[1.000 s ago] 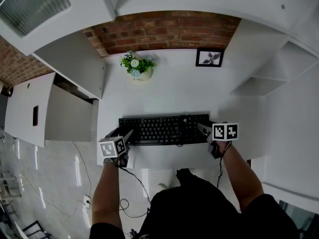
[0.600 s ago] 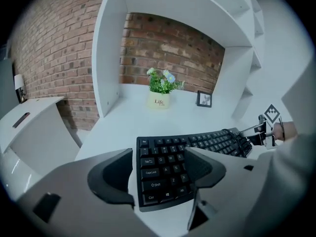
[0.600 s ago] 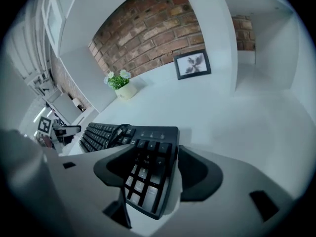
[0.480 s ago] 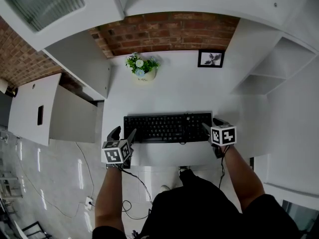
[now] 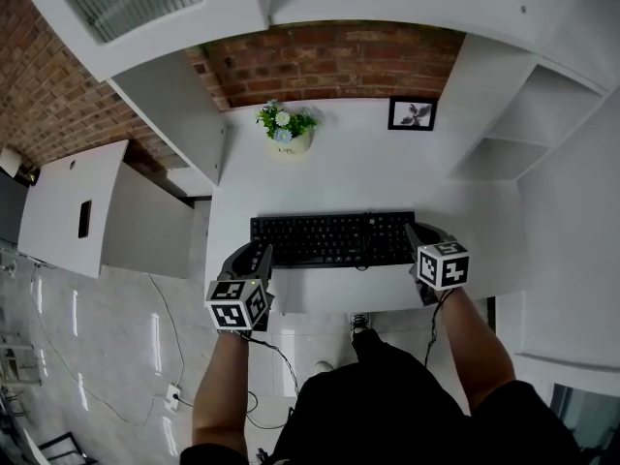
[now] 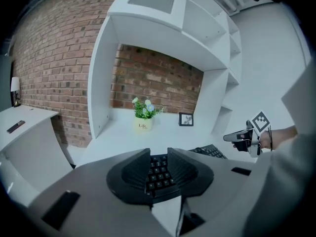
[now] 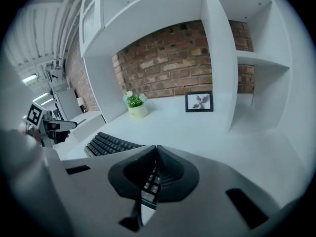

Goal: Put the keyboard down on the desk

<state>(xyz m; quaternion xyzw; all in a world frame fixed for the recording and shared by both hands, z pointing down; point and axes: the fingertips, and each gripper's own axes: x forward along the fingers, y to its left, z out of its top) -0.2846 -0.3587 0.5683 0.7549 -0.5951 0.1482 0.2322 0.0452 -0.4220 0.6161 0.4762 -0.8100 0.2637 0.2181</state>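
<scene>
The black keyboard (image 5: 334, 239) lies flat on the white desk (image 5: 339, 177), near its front edge. My left gripper (image 5: 250, 256) hovers over the keyboard's left end. Its jaws have just been closing; a narrow gap remains with nothing in it, and keys (image 6: 158, 174) show through from below. My right gripper (image 5: 417, 234) hovers over the keyboard's right end, shut, its tips meeting with nothing between them. In the left gripper view the left gripper (image 6: 158, 152) looks down the desk, and the right gripper (image 6: 234, 137) shows at the right. The right gripper view shows the right gripper (image 7: 156, 147) above the keyboard (image 7: 106, 143).
A small flower pot (image 5: 284, 134) and a framed picture (image 5: 412, 114) stand at the back by the brick wall. White shelf walls flank the desk on both sides. A low white cabinet (image 5: 73, 221) stands to the left. A cable (image 5: 262, 342) hangs below the desk's front edge.
Both grippers have drawn back off the keyboard's ends and risen. Their jaws have narrowed: the right is now shut, the left nearly so. The keyboard stays on the desk.
</scene>
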